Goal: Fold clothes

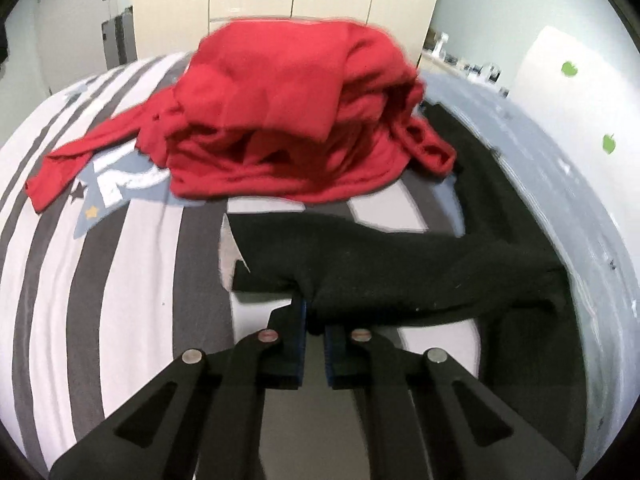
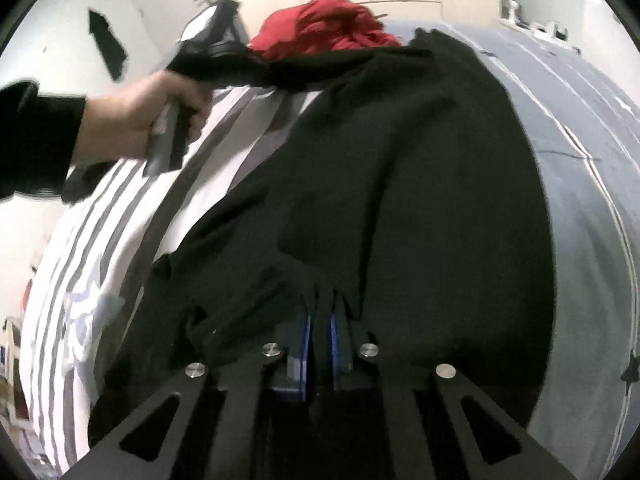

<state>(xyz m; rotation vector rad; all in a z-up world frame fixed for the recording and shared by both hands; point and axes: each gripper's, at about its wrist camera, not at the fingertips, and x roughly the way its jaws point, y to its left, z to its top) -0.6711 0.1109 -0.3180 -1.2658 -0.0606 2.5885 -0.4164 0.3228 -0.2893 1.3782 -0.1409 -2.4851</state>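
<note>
i have my left tongs (image 1: 314, 326) clenched on a bunched edge of the black garment (image 1: 400, 268), and my right tongs (image 2: 320, 332) pinch another gathered edge of it. the garment lies spread over the striped bed (image 1: 120, 260) toward its grey right edge, with a red garment (image 1: 288, 120) heaped beyond it.

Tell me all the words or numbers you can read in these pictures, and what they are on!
None can be read for sure.
Big white letters on the blue patch of the striped bed cover: partly hidden under the red garment and blurred, unreadable.
Green stickers on the white board: shapes, no words.
Black garment, left gripper, right gripper: no writing shows.
</note>
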